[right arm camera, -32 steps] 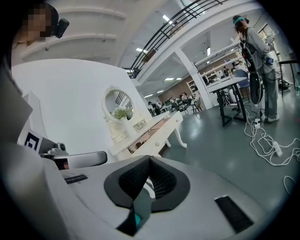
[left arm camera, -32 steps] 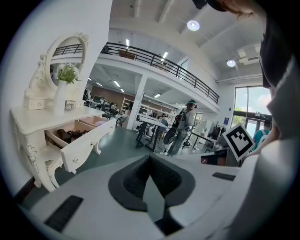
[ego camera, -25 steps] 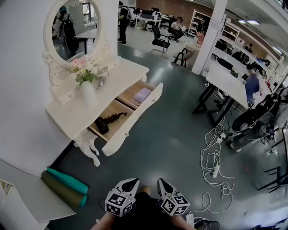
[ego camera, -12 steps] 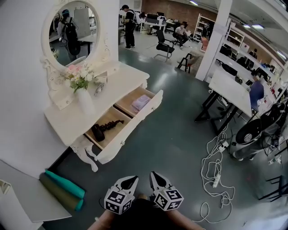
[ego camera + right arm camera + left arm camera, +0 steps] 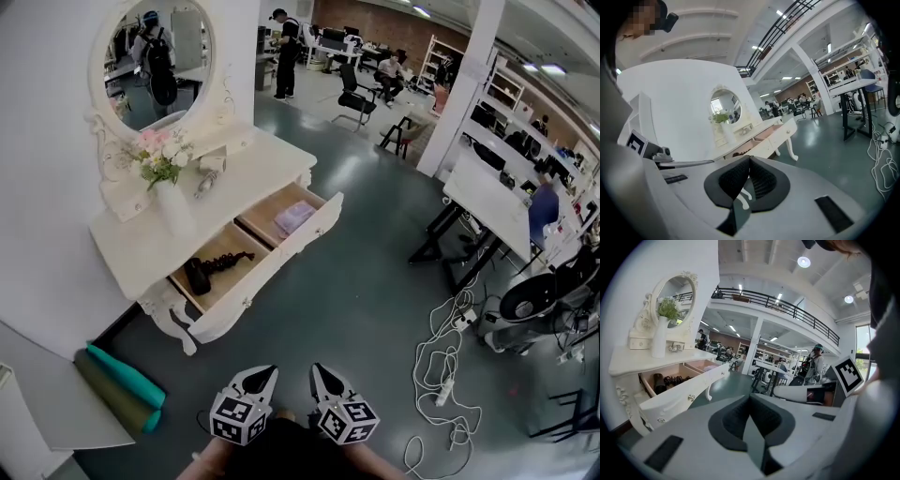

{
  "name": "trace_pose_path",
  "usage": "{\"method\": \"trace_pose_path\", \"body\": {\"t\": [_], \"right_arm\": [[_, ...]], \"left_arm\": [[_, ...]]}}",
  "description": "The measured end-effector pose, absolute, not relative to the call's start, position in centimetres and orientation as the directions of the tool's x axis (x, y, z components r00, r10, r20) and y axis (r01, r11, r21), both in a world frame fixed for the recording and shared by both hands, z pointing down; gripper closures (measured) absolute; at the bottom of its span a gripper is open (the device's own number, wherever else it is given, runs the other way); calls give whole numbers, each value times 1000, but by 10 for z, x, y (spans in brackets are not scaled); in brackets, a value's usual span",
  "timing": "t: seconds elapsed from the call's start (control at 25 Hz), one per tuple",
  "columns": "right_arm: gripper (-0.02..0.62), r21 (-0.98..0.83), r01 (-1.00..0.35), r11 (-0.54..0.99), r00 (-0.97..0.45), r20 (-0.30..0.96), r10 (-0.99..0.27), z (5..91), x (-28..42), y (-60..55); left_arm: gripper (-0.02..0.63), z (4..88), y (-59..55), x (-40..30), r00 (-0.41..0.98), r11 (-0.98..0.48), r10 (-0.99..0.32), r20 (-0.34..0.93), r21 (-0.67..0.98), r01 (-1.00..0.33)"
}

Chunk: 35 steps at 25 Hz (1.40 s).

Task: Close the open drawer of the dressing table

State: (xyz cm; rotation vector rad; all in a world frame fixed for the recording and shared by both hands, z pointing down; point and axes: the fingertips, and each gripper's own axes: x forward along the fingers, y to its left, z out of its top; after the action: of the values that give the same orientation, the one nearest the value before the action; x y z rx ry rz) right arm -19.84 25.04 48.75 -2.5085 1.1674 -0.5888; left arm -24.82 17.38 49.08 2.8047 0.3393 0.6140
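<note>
1. Head view: set high above the floor, it faces forward and steeply down. The table (image 5: 131, 239) lies upper left, well off. The left gripper (image 5: 265, 373) and right gripper (image 5: 319, 371) sit at the bottom edge.
2. Left gripper view: set low, it looks along its own jaws over the floor. The table stands at the left, seen from its drawer (image 5: 679, 397) side.
3. Right gripper view: also low, it faces the table at mid-frame, farther off.
4. All three views share the table, the drawer and the mirror (image 5: 155, 56).
</note>
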Motion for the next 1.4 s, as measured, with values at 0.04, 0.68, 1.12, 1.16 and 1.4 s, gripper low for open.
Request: {"method": "trace_pose_path", "body": {"t": [0.04,0.68,1.12,1.16,1.4], "right_arm": [[569,-446,-644,-622,585,236,-776,490,-195,254],[569,-487,-595,-640,595,269,-758,508,-186,276],[569,-509,-563,-651,596,295,-747,520,-143,256],[569,-512,-564,-648,590,299,-750,521,-136,251],[569,-511,-592,-624,546,315,-776,522,-94,211]], "left_arm": [[597,492,176,-246,885,-943,273,376,285,170],[597,497,176,-236,884,-951,229,408,287,114],[597,504,165,-196,865,-946,269,423,284,155],[597,503,160,-190,867,-947,266,422,284,152],[597,500,122,-152,876,-949,231,423,296,107]]}}
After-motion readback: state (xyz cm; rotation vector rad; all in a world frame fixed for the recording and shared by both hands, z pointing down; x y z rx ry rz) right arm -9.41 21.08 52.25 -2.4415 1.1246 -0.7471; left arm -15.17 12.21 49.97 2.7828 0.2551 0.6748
